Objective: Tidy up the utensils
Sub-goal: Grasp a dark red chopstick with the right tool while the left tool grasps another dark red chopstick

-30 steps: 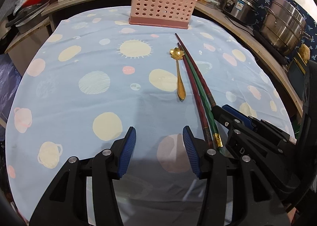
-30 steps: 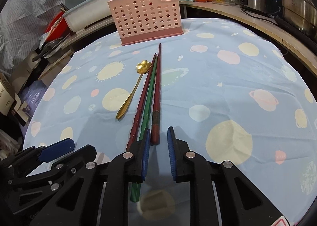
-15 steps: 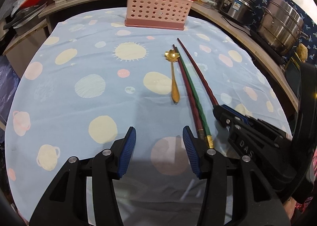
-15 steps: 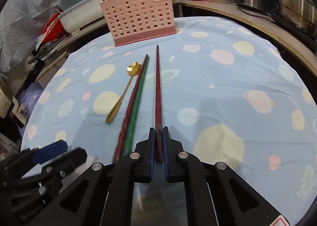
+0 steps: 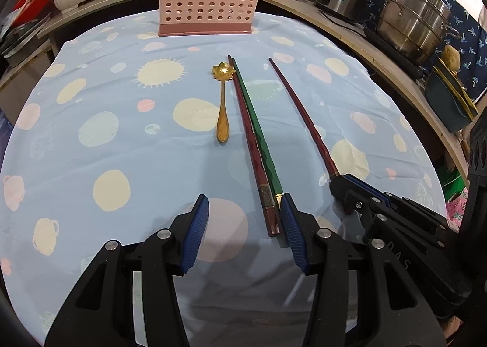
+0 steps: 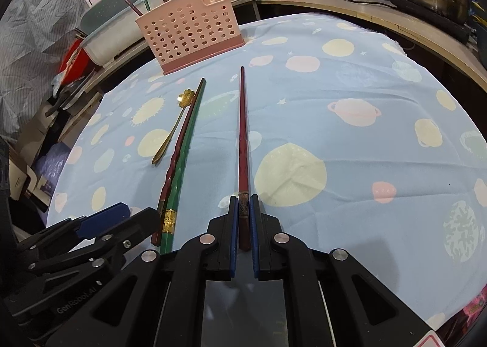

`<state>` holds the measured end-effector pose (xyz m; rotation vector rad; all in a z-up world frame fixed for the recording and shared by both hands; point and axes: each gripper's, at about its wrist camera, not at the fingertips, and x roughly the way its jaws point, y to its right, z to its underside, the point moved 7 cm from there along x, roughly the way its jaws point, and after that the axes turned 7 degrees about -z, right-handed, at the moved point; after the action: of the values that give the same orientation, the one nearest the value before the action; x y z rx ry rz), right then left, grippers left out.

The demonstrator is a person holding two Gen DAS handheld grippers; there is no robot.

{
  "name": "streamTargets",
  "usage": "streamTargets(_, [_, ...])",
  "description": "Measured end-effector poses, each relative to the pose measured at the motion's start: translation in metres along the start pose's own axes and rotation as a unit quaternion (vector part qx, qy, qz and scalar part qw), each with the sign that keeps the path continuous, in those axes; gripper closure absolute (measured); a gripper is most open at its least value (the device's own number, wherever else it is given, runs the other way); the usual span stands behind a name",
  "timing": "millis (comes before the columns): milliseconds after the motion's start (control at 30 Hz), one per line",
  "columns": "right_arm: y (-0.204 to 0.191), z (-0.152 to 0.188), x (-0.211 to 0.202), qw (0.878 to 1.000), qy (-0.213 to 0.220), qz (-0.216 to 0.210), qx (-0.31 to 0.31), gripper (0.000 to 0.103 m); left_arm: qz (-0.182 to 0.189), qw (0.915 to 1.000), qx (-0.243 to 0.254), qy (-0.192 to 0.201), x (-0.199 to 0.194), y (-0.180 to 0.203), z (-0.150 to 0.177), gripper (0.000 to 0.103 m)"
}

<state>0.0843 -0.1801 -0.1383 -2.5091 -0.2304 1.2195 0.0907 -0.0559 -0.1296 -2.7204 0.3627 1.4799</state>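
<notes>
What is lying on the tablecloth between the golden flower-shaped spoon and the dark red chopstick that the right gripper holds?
In both wrist views, a green chopstick and a second dark red chopstick lie side by side between the golden flower-shaped spoon and the held chopstick.

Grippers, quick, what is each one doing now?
Left gripper: open, holding nothing.
Right gripper: shut on the dark red chopstick.

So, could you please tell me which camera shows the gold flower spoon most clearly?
The left wrist view: the gold flower spoon lies near the centre, seen from above, bowl and handle unobstructed. In the right wrist view the spoon appears off to the left, smaller and foreshortened, close beside the paired chopsticks.
</notes>
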Motion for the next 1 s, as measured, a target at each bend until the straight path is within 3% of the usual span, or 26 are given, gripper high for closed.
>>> streamTargets(633, [0.0002,0.0022,-0.0012,1.000,0.001,0.000,0.001,0.096,-0.041,0.9989,0.013,0.021,0.0096,-0.0017,-0.0044,0.061])
streamTargets(867, [-0.0013,0.0024,-0.0022,1.000,0.000,0.000,0.000,0.096,-0.032,0.9992,0.013,0.019,0.0091,-0.0056,-0.0042,0.095])
streamTargets(1000, [-0.0038,0.0029,-0.0056,1.000,0.002,-0.001,-0.003,0.096,-0.023,0.9995,0.013,0.016,0.0048,-0.0062,-0.0020,0.096])
